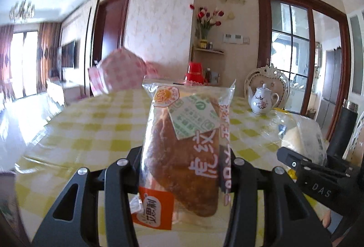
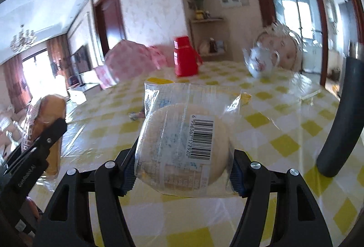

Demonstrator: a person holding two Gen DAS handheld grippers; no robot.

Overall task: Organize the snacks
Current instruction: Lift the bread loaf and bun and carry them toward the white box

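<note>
Snacks airborne over checked desk (image 2: 261,119): left tool (image 1: 179,169) clamps brown bread pack (image 1: 182,156), right tool (image 2: 182,171) clamps pale bun pack (image 2: 182,144). Keep squeeze light, lower level, avoid teapot (image 2: 261,62).

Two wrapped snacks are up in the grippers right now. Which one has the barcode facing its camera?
The pale round bun in clear plastic wrap, held by the right gripper. The brown bread in the orange-labelled wrapper, in the left gripper, shows printed text and a green sticker instead.

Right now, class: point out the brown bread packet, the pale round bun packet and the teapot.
brown bread packet (image 1: 182,156), left wrist view, brown crust.
pale round bun packet (image 2: 182,146), right wrist view, wrapper front.
teapot (image 1: 261,102), left wrist view, belly.
</note>
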